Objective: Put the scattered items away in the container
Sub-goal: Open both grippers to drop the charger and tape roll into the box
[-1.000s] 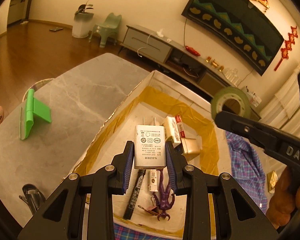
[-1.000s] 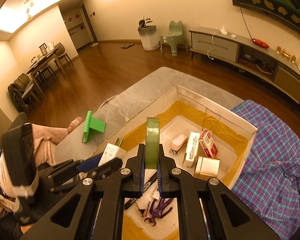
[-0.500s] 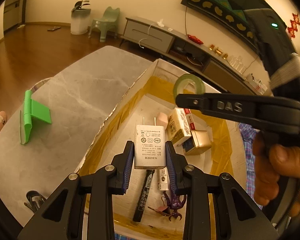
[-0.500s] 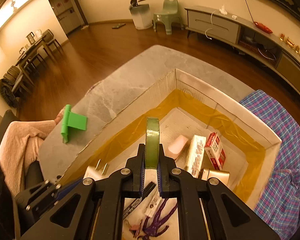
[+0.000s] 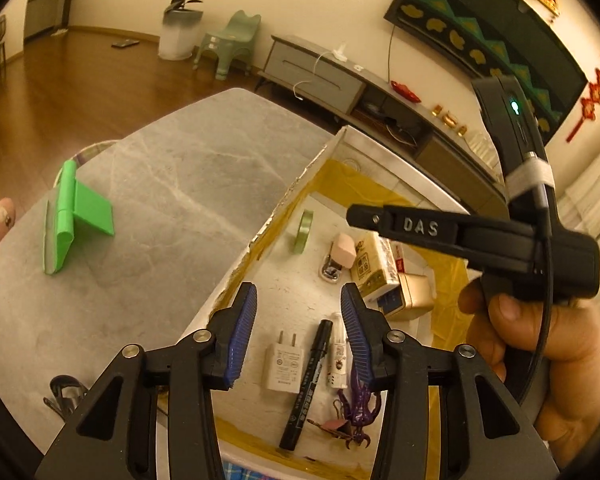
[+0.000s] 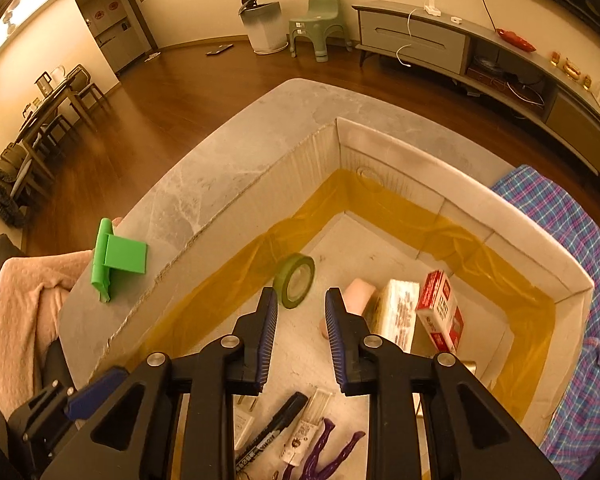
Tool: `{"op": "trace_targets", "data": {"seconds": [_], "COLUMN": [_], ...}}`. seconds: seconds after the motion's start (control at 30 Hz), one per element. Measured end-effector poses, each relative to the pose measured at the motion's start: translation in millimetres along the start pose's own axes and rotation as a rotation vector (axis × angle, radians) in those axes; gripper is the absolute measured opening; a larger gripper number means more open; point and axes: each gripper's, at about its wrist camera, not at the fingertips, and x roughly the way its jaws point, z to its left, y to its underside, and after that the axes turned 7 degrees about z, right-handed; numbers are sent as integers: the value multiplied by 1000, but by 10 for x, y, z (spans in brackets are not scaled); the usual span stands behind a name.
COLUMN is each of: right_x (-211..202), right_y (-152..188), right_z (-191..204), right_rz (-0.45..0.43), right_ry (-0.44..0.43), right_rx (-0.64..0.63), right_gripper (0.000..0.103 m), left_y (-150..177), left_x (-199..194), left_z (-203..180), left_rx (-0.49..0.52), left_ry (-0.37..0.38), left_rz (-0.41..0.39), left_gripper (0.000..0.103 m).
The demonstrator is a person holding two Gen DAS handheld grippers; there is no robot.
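both my fingers opening with nothing between them, charger (image 5: 283,366) and green tape roll (image 6: 294,280) sitting loose in the box (image 6: 452,184)

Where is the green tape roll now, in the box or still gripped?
In the box: the green tape roll is on edge on the box floor, clear of the jaws.

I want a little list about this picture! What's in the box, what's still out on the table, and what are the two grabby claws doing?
container: open cardboard box with yellow tape lining, on the grey table
in the box: green tape roll, white charger, black marker, purple toy, pink stapler, tissue pack, red carton, gold box
still on the table: green phone stand, black clip
left gripper: jaws opening, nothing between them, charger lying below
right gripper: jaws opening, tape roll loose ahead of it
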Motion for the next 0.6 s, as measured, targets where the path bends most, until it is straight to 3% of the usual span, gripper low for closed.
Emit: {"op": "trace_targets", "data": {"seconds": [0.13,0.33,0.6], "right_x": [-49,-188,-563], "right_y": [77,305,850], "right_z": [-38,-49,54], "right_rz": [3,13,-8], "right_ry": [-11,-41,2], "right_rx": [8,-5,-116], "right_gripper": [27,36,44], "left_y": [33,94,230], "left_x": [-33,-95,-295], "left_z": [-3,-98,-214], "left_rx": [0,37,79], "left_ry": [4,-16,-19], "left_rz": [-12,-40,-112], "left_gripper": [46,46,47]}}
